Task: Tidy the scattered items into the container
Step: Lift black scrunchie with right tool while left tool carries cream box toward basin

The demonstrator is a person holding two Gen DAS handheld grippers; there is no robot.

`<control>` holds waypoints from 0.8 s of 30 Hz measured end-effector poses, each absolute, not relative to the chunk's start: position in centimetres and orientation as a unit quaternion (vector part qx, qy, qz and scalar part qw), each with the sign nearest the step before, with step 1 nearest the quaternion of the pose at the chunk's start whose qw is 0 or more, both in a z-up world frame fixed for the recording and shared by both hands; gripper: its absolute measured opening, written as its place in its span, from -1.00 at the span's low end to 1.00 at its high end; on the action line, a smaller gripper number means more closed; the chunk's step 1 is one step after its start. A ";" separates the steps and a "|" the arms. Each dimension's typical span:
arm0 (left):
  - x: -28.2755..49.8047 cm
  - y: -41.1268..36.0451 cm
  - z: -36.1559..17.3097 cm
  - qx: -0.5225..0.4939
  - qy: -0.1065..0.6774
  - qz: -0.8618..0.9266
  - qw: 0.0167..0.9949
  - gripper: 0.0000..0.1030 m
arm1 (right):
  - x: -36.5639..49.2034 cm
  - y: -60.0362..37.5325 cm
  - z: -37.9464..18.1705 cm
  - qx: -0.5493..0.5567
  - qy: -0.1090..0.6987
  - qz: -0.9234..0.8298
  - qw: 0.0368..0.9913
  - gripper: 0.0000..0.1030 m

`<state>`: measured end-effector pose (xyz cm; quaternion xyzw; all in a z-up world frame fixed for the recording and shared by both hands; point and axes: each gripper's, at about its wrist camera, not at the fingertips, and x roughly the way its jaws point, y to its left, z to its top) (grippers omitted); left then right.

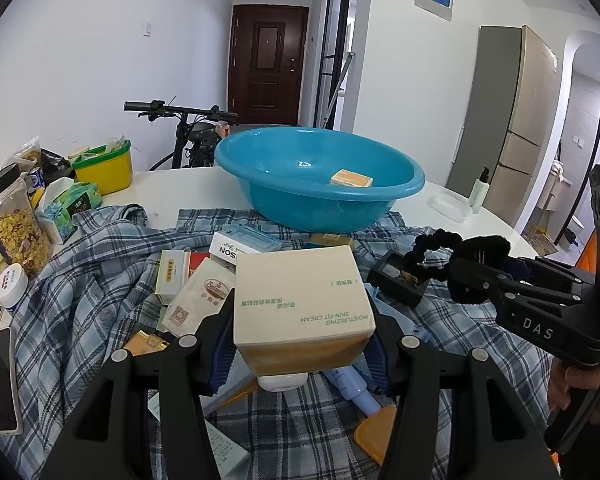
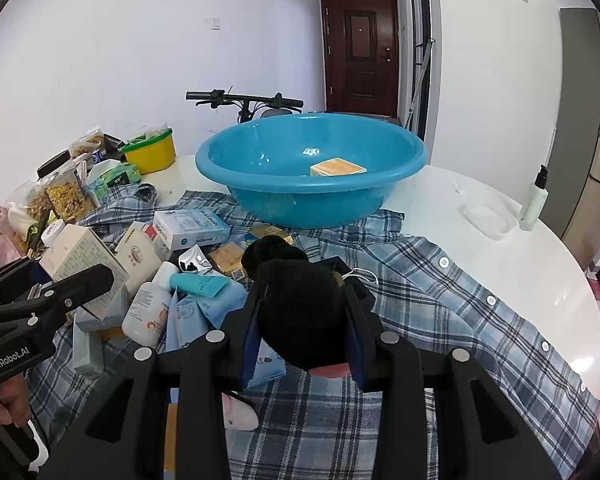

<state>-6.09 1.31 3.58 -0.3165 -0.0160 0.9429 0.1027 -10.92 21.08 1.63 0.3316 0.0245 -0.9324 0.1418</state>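
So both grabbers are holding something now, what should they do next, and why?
Probably carry the cream box, clamped in the left gripper, forward over the blue basin and let go. The basin sits just ahead with only one small orange box inside. The right gripper, gripping the black scrunchie, could follow.

The left tool [image 1: 300,344] is held level, its fingers closed around a load. The right tool [image 2: 300,332] is likewise clamped shut, raised just beside it.
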 end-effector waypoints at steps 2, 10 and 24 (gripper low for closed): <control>-6.1 1.0 3.6 -0.314 -0.019 0.944 0.099 0.09 | -11.0 21.0 1.7 0.331 0.025 -0.932 0.143 -0.32; -7.5 1.0 4.9 -0.302 -0.011 0.949 0.090 0.10 | -12.2 20.6 3.0 0.318 0.035 -0.936 0.145 -0.32; -9.7 1.3 10.8 -0.244 0.010 0.965 0.098 0.09 | -13.7 19.9 9.5 0.247 0.042 -0.956 0.151 -0.31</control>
